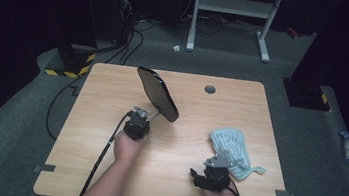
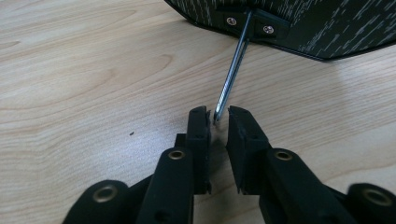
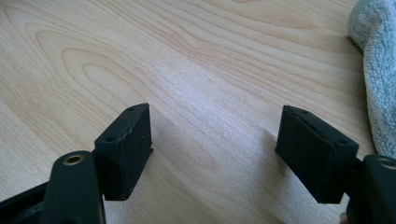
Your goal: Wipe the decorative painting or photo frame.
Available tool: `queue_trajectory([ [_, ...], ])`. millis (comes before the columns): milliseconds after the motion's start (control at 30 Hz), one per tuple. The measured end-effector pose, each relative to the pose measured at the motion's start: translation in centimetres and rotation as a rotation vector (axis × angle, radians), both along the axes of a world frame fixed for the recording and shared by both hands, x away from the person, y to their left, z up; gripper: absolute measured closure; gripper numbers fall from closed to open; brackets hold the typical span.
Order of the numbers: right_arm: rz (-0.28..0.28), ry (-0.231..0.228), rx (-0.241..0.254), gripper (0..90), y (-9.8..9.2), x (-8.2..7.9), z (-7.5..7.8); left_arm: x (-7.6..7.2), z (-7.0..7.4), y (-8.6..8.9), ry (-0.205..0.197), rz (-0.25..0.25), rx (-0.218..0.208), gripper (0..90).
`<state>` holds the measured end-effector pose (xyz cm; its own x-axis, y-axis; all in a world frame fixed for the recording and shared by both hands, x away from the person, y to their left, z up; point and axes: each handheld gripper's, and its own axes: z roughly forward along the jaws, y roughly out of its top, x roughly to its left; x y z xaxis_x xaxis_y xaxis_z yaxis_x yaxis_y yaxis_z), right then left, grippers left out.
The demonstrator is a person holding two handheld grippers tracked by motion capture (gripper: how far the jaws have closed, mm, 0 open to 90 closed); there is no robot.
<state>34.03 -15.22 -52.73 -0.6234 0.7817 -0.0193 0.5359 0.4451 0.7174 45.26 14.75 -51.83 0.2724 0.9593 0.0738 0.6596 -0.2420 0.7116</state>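
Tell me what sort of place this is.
Probably a lab or recording studio: a bare wooden table on grey carpet, dark curtains around, cables trailing to equipment at the back, and a metal stand beyond.

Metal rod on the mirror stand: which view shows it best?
Left gripper view: the metal rod runs large from the black mirror's bracket down to between the left gripper's jaws. In the high view the rod is a tiny sliver.

Left gripper [image 2: 218, 116] low over the pale wooden table [image 2: 93, 70], jaws nearly together, narrow gap between. A thin metal rod [image 2: 232, 74] slants down from a screwed black bracket [image 2: 247, 23] on the dark, white-flecked panel [image 2: 327, 28] at top; its lower end sits just between the jaw tips. Contact with pads unclear.
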Motion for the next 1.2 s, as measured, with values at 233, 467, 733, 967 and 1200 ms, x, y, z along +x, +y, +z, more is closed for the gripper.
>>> queue_trajectory([
  [233,-0.001,0.001,0.0,26.2,0.0,0.0,0.0,0.4,-0.2,0.0,0.0,0.018,0.011,80.9],
  [467,-0.001,0.001,0.001,26.2,0.0,0.0,0.0,0.9,-0.3,0.6,0.0,0.039,-0.001,80.7],
  [733,0.0,0.0,0.0,26.2,0.0,0.0,0.0,1.6,-0.4,1.4,-0.008,0.057,-0.023,79.7],
  [967,-0.001,0.001,0.001,26.2,0.0,0.0,0.0,2.7,-0.3,1.7,0.001,0.055,-0.008,77.1],
  [1200,-0.001,0.001,0.0,26.2,0.0,0.0,0.0,3.0,-0.2,2.2,0.017,0.064,-0.024,75.4],
])
